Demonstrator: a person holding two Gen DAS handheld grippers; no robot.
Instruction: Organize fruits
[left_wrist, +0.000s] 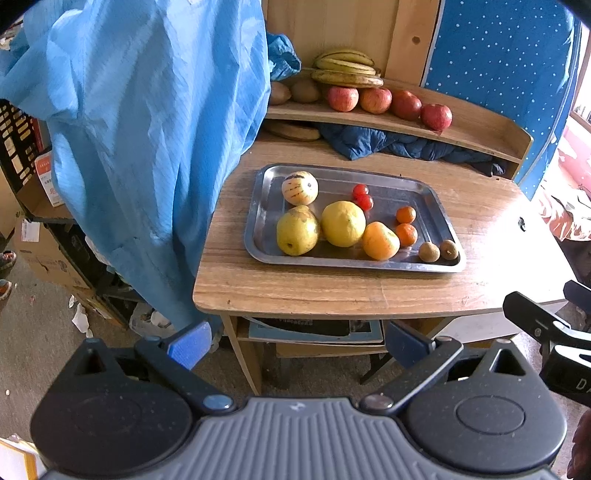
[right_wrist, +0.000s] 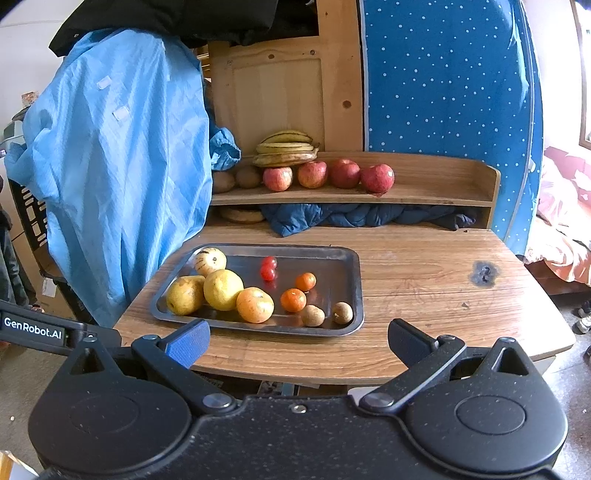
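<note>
A steel tray lies on the wooden table. It holds a striped pale melon, a yellow pear, a large lemon-yellow citrus, an orange fruit, two small tangerines, two cherry tomatoes and two brown round fruits. My left gripper hangs open below the table's front edge. My right gripper stands open at the front edge, just short of the tray.
A raised wooden shelf at the back carries bananas, several red apples and brown kiwis. Dark blue cloth is stuffed beneath it. A light blue garment hangs at the left.
</note>
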